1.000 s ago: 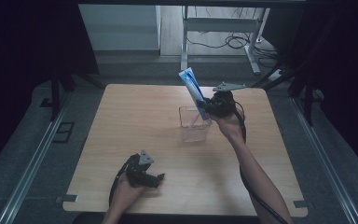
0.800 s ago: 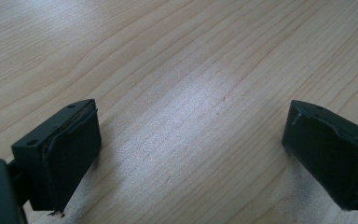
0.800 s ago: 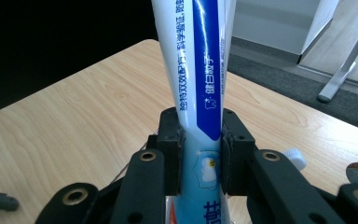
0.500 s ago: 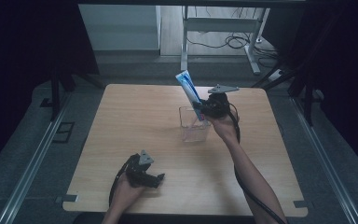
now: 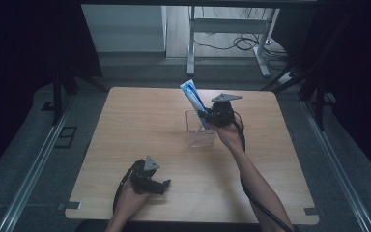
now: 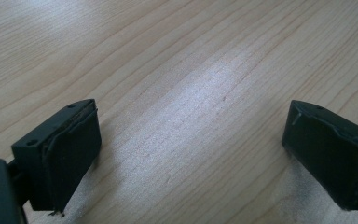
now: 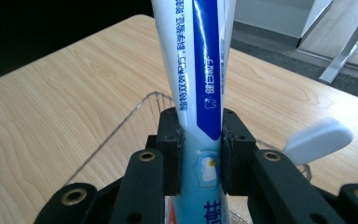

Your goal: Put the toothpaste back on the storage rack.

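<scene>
Above table (image 5: 140,121), toothpaste tube (image 7: 198,70) between right tongs (image 7: 200,154)

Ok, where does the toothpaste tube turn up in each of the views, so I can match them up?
High view: the toothpaste tube stands tilted above the clear container, right of the table's centre, clamped by the right gripper.
Right gripper view: the tube runs up the middle from between the black jaws.
Left gripper view: bare wooden table between open jaws, no tube.
Shared landmark: the clear container, under the tube in both.
</scene>
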`<state>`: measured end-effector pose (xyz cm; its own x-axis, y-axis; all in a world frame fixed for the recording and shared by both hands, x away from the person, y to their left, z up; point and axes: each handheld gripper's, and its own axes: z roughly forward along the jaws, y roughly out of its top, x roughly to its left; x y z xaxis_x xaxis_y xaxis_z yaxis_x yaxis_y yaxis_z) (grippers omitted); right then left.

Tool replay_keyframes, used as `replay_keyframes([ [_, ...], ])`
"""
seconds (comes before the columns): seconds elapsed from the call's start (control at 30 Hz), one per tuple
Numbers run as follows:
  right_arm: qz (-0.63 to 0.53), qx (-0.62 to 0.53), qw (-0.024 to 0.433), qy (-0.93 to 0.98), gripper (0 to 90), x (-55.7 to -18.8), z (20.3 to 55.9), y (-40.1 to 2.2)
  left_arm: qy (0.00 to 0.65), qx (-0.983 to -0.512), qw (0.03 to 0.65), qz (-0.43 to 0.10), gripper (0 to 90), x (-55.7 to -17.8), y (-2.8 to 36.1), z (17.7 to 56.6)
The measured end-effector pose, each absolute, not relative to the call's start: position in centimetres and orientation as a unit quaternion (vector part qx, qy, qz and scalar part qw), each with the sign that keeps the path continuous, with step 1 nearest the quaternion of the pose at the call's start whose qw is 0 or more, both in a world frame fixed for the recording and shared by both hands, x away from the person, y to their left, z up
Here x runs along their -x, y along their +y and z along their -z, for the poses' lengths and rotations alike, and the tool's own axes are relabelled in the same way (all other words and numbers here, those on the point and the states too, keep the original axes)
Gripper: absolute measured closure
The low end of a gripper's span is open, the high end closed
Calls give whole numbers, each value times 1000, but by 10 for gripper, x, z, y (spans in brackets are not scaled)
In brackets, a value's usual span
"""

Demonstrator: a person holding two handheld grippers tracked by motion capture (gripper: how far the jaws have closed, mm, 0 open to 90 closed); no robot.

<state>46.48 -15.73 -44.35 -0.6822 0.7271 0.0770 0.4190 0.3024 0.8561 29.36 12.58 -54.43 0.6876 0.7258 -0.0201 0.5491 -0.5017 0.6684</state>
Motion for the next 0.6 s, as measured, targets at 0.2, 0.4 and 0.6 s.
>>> replay_keyframes([
  [0.2,-459,-363,162,794,723,-465,451,-156,372,-856,333,-133,45,-294,126,544],
  [0.4,-457,-360,159,798,717,-465,451,-155,373,-856,333,-133,45,-294,126,544],
  [0.6,-453,-357,151,803,707,-465,455,-156,372,-856,333,-132,45,-294,126,544],
])
